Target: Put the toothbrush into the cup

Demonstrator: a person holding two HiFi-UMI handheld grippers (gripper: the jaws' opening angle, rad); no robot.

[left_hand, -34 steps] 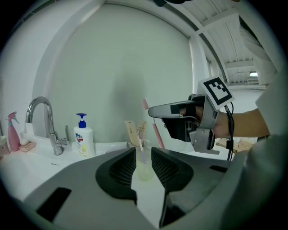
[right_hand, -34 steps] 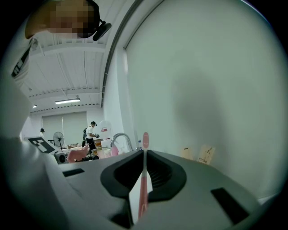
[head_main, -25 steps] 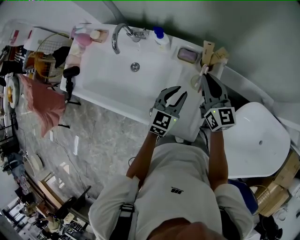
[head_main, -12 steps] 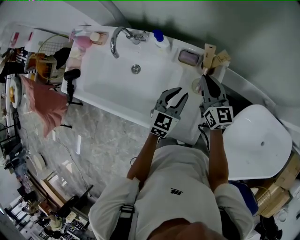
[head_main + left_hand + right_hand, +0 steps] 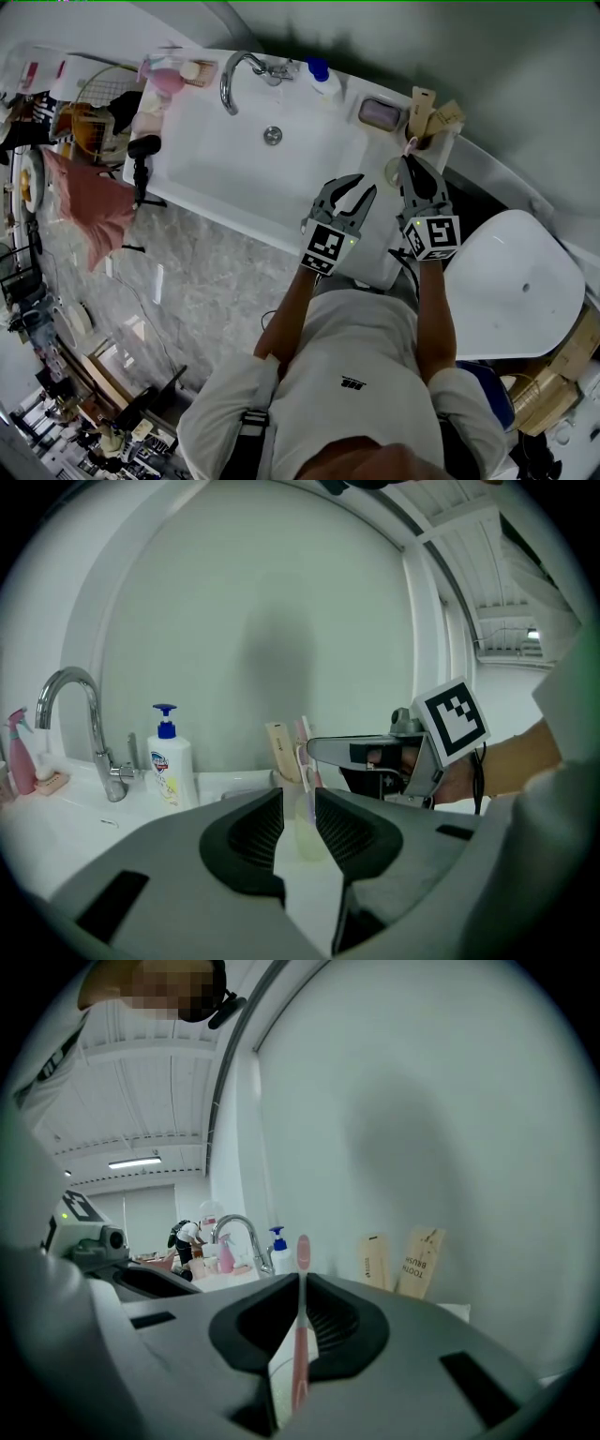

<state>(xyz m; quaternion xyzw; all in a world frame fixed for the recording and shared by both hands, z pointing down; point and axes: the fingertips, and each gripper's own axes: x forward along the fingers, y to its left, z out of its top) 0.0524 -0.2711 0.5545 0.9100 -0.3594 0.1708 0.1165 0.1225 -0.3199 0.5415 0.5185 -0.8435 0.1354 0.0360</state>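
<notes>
My right gripper (image 5: 411,161) is shut on a pink toothbrush (image 5: 300,1344), which stands upright between the pads with its head (image 5: 303,1251) above the jaws. In the head view the toothbrush (image 5: 409,144) sits just above a small translucent cup (image 5: 393,170) on the sink counter's right end. My left gripper (image 5: 352,185) hovers open and empty over the counter's front edge, left of the cup. In the left gripper view the cup (image 5: 307,832) shows beyond the gap in my left gripper (image 5: 300,803), with the right gripper (image 5: 323,752) and toothbrush (image 5: 304,752) above it.
The white sink (image 5: 216,159) has a chrome faucet (image 5: 234,73), a soap pump bottle (image 5: 323,80) and a soap dish (image 5: 380,112) along its back. Two cardboard toothbrush boxes (image 5: 433,112) stand behind the cup. A white toilet (image 5: 516,281) is on the right.
My right gripper has sunk a little with the toothbrush, closer to the cup. The left gripper has stayed put and open.
</notes>
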